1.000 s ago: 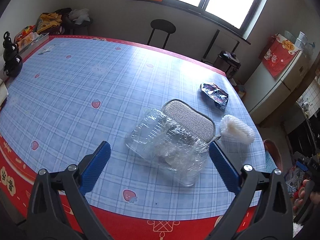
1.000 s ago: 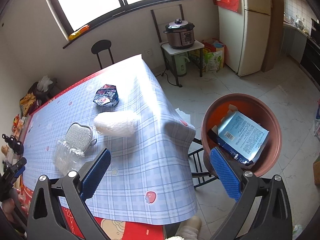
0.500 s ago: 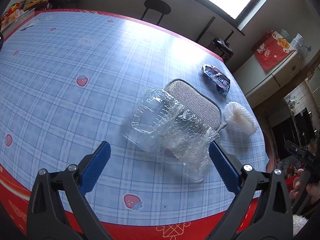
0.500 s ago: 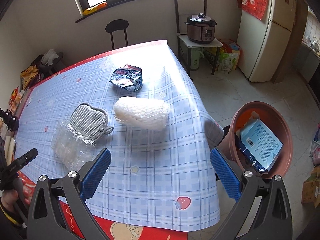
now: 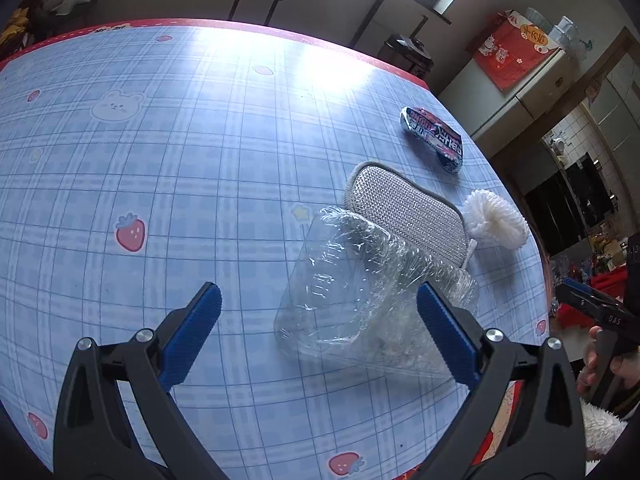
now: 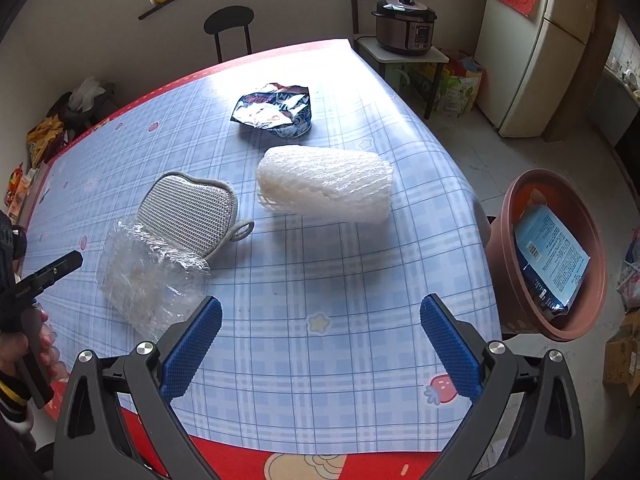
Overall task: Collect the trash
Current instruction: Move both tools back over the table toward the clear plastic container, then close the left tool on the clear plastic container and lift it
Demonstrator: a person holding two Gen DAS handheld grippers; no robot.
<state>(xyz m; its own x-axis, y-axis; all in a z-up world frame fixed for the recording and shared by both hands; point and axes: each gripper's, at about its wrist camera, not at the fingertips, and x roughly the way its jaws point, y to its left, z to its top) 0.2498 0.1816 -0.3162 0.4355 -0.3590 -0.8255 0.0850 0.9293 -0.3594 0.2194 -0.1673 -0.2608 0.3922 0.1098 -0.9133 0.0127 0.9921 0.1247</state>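
A crumpled clear plastic container (image 5: 368,284) lies on the blue checked tablecloth (image 5: 180,152), partly over a grey mesh pad (image 5: 404,208). My left gripper (image 5: 318,320) is open and empty, just short of the container. A white foam net sleeve (image 6: 324,186) and a torn dark snack wrapper (image 6: 276,114) lie further off. My right gripper (image 6: 320,332) is open and empty above the table's near edge. The container also shows in the right wrist view (image 6: 148,276). A brown bin (image 6: 516,264) holding a blue box (image 6: 552,256) stands beside the table at the right.
A black stool (image 6: 230,24) stands behind the table. A rice cooker (image 6: 404,26) sits on a small stand beside a fridge (image 6: 532,52). Bags and clutter (image 6: 48,140) lie at the table's far left corner.
My left gripper has moved forward and down, close to the clear container. My right gripper has swung left from the bin toward the table, and the foam sleeve is now ahead of it.
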